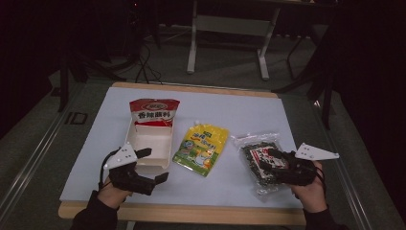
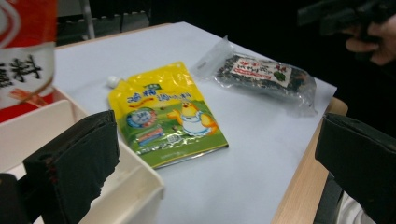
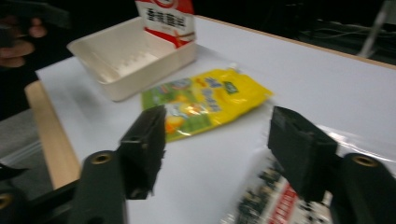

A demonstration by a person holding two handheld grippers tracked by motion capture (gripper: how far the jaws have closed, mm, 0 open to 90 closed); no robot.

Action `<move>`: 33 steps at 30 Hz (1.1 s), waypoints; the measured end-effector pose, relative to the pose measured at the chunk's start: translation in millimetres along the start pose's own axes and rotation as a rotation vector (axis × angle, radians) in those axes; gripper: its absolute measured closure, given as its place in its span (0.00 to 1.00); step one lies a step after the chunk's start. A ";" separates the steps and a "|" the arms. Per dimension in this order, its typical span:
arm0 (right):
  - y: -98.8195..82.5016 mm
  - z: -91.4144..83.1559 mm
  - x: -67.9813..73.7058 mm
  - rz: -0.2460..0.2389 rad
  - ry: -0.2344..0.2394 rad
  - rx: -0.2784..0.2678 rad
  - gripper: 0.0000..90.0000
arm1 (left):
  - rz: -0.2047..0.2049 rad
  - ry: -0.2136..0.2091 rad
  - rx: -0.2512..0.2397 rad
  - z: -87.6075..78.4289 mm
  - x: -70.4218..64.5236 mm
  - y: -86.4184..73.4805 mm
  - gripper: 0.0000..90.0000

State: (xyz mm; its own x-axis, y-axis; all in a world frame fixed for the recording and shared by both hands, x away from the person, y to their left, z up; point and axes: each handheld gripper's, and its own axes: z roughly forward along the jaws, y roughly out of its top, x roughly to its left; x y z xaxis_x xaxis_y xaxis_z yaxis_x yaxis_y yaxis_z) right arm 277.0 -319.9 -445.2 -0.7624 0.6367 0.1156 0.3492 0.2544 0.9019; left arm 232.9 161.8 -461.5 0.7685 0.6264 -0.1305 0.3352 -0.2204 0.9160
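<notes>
A white tray (image 1: 165, 154) lies at the table's left, and a red-and-white bag (image 1: 154, 112) stands at its far end. To its right lie a yellow pouch (image 1: 201, 148) and a clear packet of dark seaweed (image 1: 254, 163). My left gripper (image 1: 154, 165) is open over the tray's near right corner, holding nothing. Its view shows the tray (image 2: 135, 179), the pouch (image 2: 163, 116) and the packet (image 2: 264, 74) ahead. My right gripper (image 1: 269, 161) is open just above the seaweed packet (image 3: 275, 200), with the pouch (image 3: 210, 98) and tray (image 3: 126, 60) beyond.
A white sheet (image 1: 230, 110) covers the wooden table, whose edge (image 1: 191, 213) runs along the front. Dark floor, cables and a white table frame (image 1: 227, 28) lie beyond the far edge. The other hand (image 3: 18, 32) appears far off in the right gripper view.
</notes>
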 end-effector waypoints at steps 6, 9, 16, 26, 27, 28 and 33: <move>-6.6 -3.3 -26.7 0.005 -0.078 0.033 0.55 | 0.013 -0.008 0.006 10.2 -10.4 -7.2 0.01; -11.5 -2.8 -39.4 -0.001 -0.113 0.059 0.66 | 0.020 -0.013 0.020 16.4 -14.8 -13.1 0.01; -23.8 -2.6 -74.9 0.007 -0.215 0.114 0.91 | 0.029 -0.008 0.024 26.7 -20.0 -21.8 0.01; -45.8 5.9 -119.7 0.071 -0.309 0.189 1.00 | 0.038 -0.007 0.008 32.4 -24.5 -25.8 0.01; -48.3 6.8 -123.7 0.081 -0.314 0.197 1.00 | 0.040 -0.007 0.007 32.8 -24.6 -26.0 0.01; -50.8 8.2 -127.0 0.090 -0.321 0.205 1.00 | 0.038 -0.007 0.005 33.2 -24.6 -26.1 0.01; -62.7 16.7 -138.8 0.120 -0.341 0.256 1.00 | 0.035 -0.010 0.008 34.9 -25.0 -26.6 0.01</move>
State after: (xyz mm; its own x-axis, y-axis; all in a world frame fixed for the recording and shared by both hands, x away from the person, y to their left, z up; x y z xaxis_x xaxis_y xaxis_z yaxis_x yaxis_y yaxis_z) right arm 370.1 -412.0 -524.7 -0.5003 0.8653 0.0303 0.5804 0.3091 0.7534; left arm 223.8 125.9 -495.8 0.7854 0.6105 -0.1019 0.3119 -0.2482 0.9171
